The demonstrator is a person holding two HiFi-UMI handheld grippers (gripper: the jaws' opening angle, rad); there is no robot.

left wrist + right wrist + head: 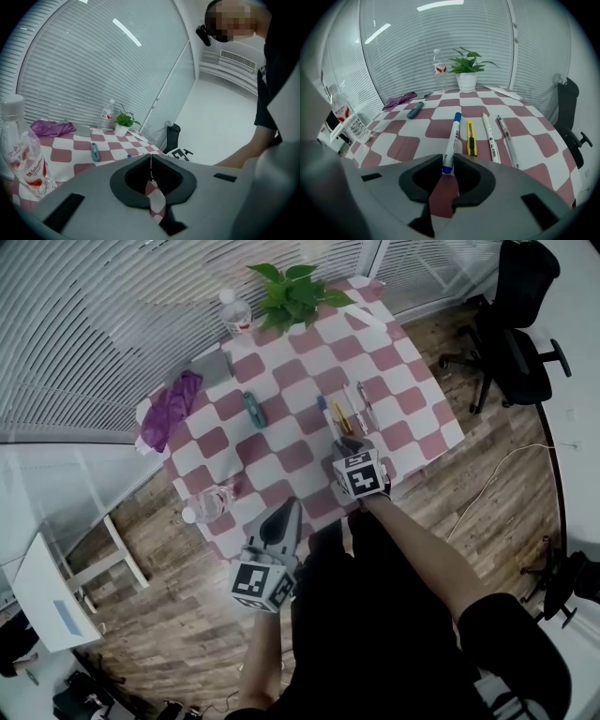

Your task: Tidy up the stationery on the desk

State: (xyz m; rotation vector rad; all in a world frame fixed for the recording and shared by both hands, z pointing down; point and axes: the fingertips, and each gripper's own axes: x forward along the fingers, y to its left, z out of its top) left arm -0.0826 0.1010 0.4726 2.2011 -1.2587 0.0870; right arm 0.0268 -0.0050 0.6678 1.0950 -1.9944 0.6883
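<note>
A blue-capped marker (452, 138) lies on the red-and-white checked tablecloth (440, 129), and its near end sits pinched between the jaws of my right gripper (449, 159), which is shut on it. Right of it lie a yellow utility knife (471, 139), a white pen (490, 136) and a clear pen (506, 136), side by side. A teal cutter (253, 409) lies alone further in, toward the table's middle. My left gripper (286, 507) hovers at the table's near-left edge, jaws shut together with nothing between them.
A water bottle (211, 502) stands at the near-left corner, close to my left gripper. A potted plant (295, 292) and a second bottle (236, 310) stand at the far edge. A purple cloth (173, 409) and a grey flat item (214, 367) lie far left. An office chair (516, 324) stands beyond the table.
</note>
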